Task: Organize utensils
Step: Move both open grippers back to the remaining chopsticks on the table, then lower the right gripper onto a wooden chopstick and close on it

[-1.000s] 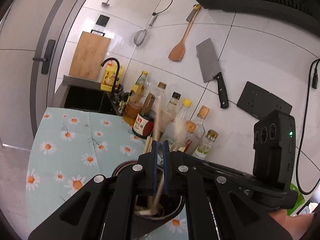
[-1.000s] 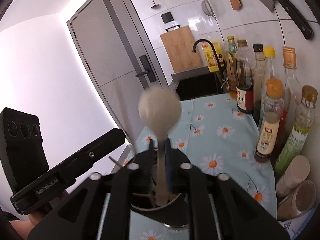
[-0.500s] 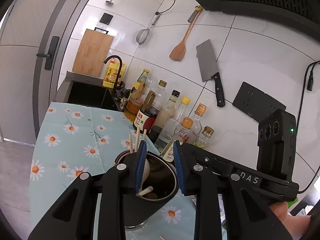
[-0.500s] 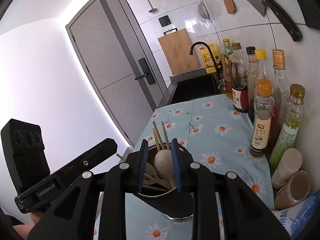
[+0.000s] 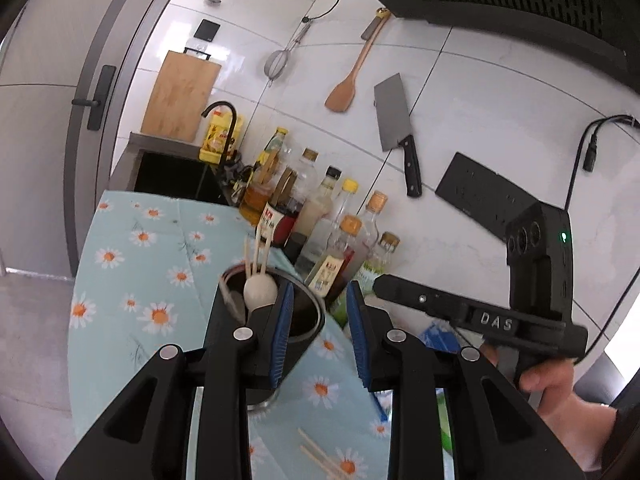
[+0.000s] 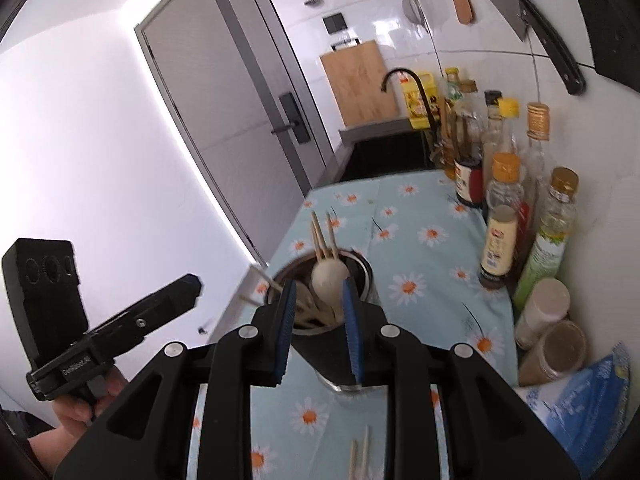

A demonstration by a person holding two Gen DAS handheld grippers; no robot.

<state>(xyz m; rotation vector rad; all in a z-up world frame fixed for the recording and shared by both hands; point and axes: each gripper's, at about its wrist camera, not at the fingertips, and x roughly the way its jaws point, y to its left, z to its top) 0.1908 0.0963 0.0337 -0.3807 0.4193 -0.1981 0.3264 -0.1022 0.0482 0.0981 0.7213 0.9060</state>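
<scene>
Standing apart now with nothing between the blue pads: left gripper (image 5: 320, 330), jaws just opened off the chopsticks pinched a second ago; right gripper (image 6: 320, 328) likewise parted a modest way and empty, no longer clamped on the pale spoon stem. Pulled back from the utensil holder (image 6: 352, 376) in both views, so the holder sits farther out than before. Dropped inside the dark metal holder (image 5: 304, 344): the pale round-bowled spoon (image 6: 329, 276) leaning at about 12 o'clock of the rim, upright wooden chopsticks (image 6: 322, 238) behind it, more pale utensils lower in the cup, hard to tell apart. Same spoon (image 5: 260, 291) and chopsticks (image 5: 258, 250) showing at 11 o'clock of the left jaws. Loose chopsticks (image 6: 360, 456) lying on the daisy-print tablecloth (image 6: 424, 264) at 6 o'clock of the holder, partly hidden by the gripper body. Lined along the tiled wall from 1 to 3 o'clock of the holder: condiment bottles (image 6: 504, 216), then two lidded jars (image 6: 552, 340) and a blue packet (image 6: 584, 404). Farther back at 12 o'clock, black faucet (image 6: 404, 80) over the sink, wooden cutting board (image 6: 358, 84) against the wall. Hanging on the tiles: cleaver (image 5: 394, 120), wooden spatula (image 5: 344, 92), strainer (image 5: 278, 68).
</scene>
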